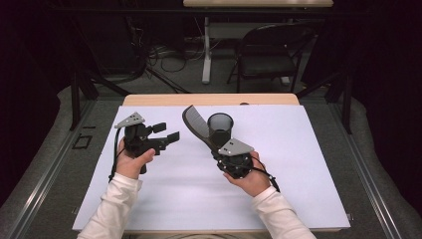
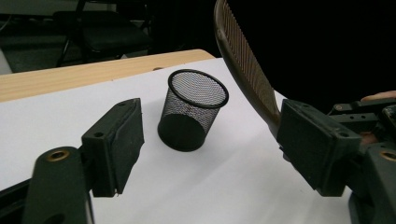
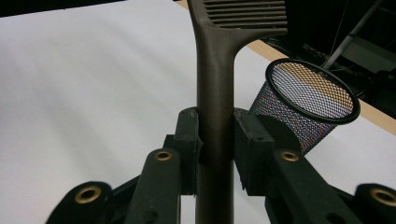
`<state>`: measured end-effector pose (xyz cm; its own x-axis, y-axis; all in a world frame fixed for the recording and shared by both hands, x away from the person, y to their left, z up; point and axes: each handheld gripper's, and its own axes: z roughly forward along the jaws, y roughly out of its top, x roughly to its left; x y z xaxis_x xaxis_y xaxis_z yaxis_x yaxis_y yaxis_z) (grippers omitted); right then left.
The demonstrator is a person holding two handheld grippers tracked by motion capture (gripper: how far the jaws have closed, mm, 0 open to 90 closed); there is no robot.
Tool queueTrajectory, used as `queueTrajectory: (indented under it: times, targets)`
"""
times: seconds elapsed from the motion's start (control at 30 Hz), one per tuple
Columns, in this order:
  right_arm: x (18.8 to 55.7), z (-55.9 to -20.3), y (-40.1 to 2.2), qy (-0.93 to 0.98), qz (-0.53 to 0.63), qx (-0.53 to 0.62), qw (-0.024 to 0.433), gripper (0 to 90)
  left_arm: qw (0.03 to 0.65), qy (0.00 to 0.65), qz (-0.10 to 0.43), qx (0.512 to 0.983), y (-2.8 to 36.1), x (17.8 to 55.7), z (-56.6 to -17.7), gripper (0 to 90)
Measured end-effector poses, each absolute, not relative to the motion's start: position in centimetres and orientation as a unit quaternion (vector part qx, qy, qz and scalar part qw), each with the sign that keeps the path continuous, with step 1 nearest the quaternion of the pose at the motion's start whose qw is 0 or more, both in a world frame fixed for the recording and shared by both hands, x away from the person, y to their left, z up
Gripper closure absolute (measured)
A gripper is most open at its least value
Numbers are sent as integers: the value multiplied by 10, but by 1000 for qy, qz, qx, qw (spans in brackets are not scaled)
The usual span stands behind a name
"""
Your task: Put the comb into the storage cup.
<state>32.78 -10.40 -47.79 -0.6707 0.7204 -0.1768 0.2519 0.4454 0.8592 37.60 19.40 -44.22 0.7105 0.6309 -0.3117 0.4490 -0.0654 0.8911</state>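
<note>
**High view: comb clamped in the right gripper beside the mesh cup**

High view shows the right gripper held in the person's right hand at about 5 o'clock from the table's middle, its jaws pressed together on the handle of a dark comb. The comb runs up and away toward 11 o'clock, its toothed end above the white sheet. A black mesh cup stands upright just beside the comb, at about 1 o'clock from the gripper, near the sheet's far edge.

Right gripper view shows both pads tight against the comb's handle, with the cup at 2 o'clock of them.

The left gripper sits at about 9 o'clock from the cup, well apart from it, in the left hand. Its jaws stand apart with nothing between them. Left gripper view looks between those jaws at the cup on the sheet, the comb arching over at 1 o'clock.
</note>
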Motion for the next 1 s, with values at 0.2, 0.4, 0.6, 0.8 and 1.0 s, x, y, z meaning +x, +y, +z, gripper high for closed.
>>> queueTrajectory:
  times: [0.2,0.4,0.6,0.8,1.0]
  targets:
    - [326,-479,-103,805,434,301,271,726,569,378,74,726,193,375,-443,307]
    - [325,-482,-103,803,436,301,274,726,570,385,71,722,193,375,-443,347]
    - [324,-484,-102,803,435,302,274,726,569,384,67,724,191,374,-443,347]
    - [323,-485,-101,801,438,301,275,726,580,390,39,714,190,373,-445,382]
    - [321,-487,-99,801,439,300,275,726,591,389,17,706,191,374,-448,429]
